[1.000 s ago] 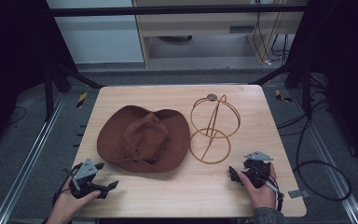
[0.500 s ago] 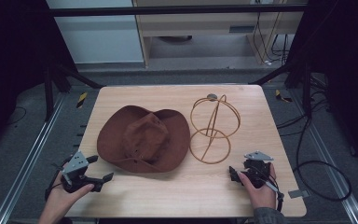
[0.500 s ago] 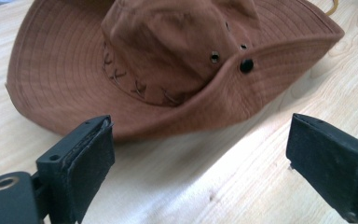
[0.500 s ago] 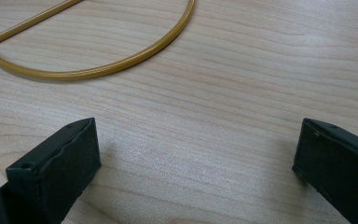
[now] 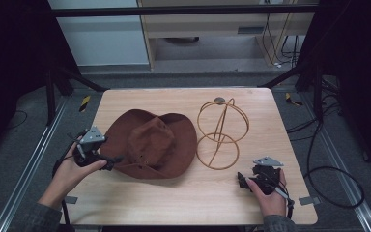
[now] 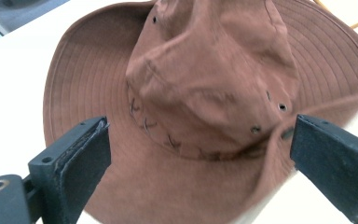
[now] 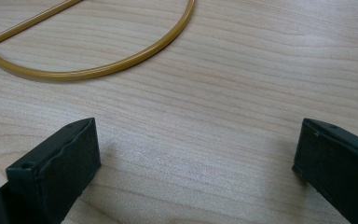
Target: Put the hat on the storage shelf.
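A brown wide-brimmed hat [image 5: 154, 145] lies crown-up on the light wooden table [image 5: 174, 203], left of the middle, its brim curling up at the sides. Just beside it on the right stands a golden wire hat stand [image 5: 221, 133], a round base ring with hoops rising from it; the hat's brim comes close to that ring, but whether they touch cannot be told. The left claw [image 5: 115, 161] is at the hat's left edge, held in the person's left hand [image 5: 70, 171], and points toward the brim. In the left gripper view the left claw [image 6: 200, 154] is spread wide, its two black jaws standing on either side of the hat's crown [image 6: 205, 79] without pinching anything, and the stitched band and small eyelets of the crown are plain between them. The right claw [image 5: 244, 181] rests low over the table near its front right corner, in the person's right hand [image 5: 270, 195], a little way from the stand's base ring. In the right gripper view the right claw [image 7: 196, 168] is also spread, with bare wood between the jaws and an arc of the base ring [image 7: 121, 65] beyond them.
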A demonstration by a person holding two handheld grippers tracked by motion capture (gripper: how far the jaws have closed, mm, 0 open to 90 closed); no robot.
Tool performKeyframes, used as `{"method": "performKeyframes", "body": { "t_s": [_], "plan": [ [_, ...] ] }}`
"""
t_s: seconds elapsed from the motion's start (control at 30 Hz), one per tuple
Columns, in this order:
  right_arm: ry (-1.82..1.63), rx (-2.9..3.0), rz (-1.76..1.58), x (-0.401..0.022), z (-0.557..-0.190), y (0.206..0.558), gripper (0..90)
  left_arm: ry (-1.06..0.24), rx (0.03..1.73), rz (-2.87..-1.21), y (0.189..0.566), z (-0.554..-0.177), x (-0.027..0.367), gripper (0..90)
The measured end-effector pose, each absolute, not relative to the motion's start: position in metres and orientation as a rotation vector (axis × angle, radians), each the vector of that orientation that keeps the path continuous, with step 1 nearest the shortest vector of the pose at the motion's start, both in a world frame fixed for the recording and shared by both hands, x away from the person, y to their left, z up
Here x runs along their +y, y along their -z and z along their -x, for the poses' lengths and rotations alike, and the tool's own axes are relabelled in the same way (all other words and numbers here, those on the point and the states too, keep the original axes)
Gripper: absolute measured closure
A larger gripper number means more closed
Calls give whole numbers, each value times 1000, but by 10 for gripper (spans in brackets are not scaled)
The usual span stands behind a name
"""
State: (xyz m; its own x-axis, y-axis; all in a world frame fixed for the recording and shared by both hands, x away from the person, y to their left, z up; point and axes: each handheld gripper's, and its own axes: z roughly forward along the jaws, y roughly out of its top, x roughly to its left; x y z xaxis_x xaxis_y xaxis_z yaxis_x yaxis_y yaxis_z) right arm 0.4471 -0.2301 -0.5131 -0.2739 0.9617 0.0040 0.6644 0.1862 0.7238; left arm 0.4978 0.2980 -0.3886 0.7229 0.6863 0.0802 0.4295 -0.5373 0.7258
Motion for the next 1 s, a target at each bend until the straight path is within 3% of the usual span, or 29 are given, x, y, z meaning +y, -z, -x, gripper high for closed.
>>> {"method": "performKeyframes", "body": {
  "t_s": [1.0],
  "plan": [
    [-860,2002,-1528,-229,-448,513,4,-433,809,-2418,363,-561,235,51]
  ]
}}
